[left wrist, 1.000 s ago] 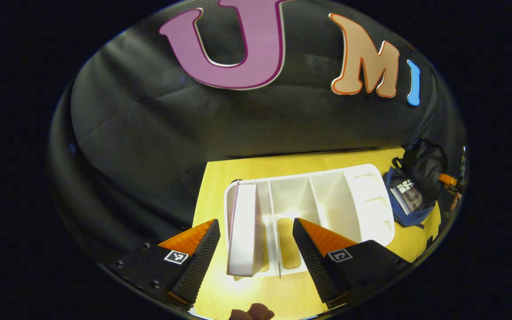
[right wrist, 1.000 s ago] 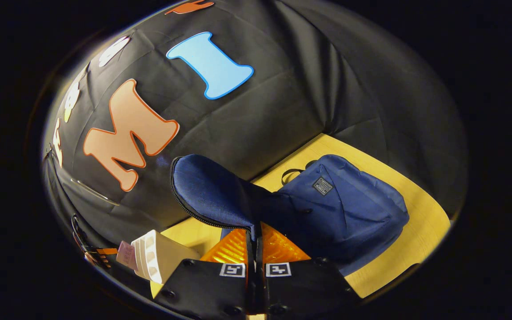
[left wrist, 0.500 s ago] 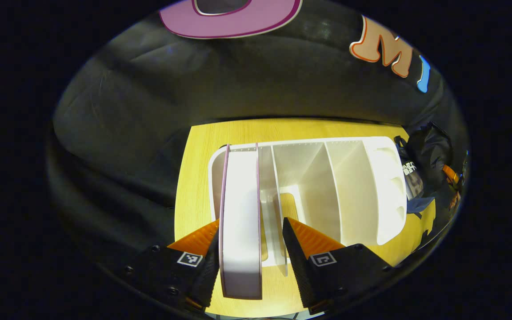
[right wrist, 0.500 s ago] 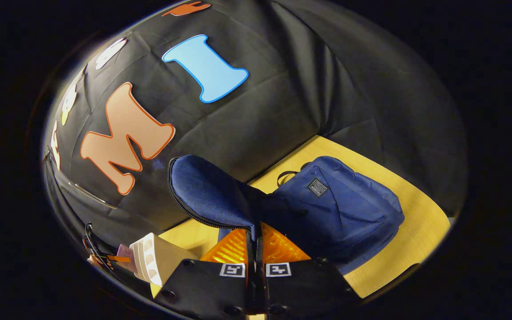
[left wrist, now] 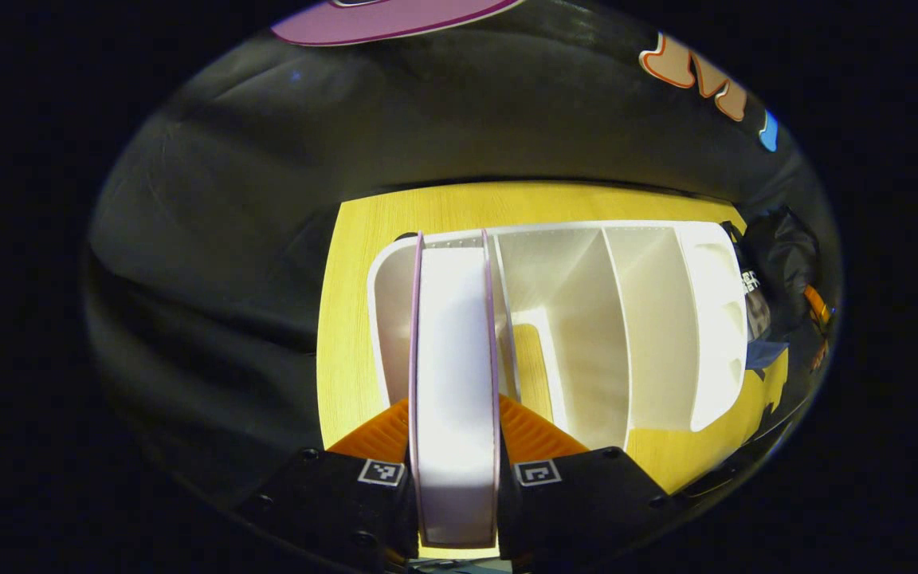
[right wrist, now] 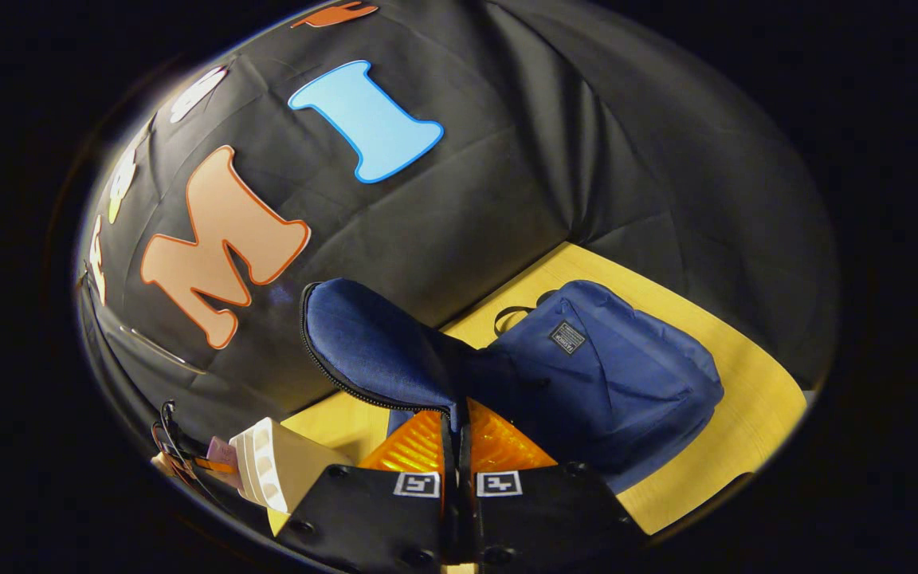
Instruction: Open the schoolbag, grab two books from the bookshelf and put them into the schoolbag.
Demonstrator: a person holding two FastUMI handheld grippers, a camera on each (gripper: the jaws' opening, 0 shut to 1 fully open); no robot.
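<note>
In the left gripper view a thick book (left wrist: 455, 375) with pale pages and purple covers stands upright in the leftmost slot of the white bookshelf (left wrist: 650, 319). My left gripper (left wrist: 454, 446) is shut on its near edge, one finger pressing each cover. At the right edge the open schoolbag (left wrist: 770, 279) shows a book inside. In the right gripper view my right gripper (right wrist: 456, 434) is shut on the zipped edge of the blue schoolbag's flap (right wrist: 371, 351), holding it lifted. The schoolbag's body (right wrist: 618, 383) lies on the yellow table (right wrist: 746, 414).
The bookshelf's other slots (left wrist: 570, 319) hold no books. The black cloth wall runs close behind the table (left wrist: 363, 263) and the shelf. In the right gripper view the shelf's end (right wrist: 272, 470) sits at the lower left, with the other gripper's cables (right wrist: 176, 442) beside it.
My left gripper moved forward and down onto the book and closed from wide open until both fingers press its covers. The right gripper kept holding the flap, almost still.
</note>
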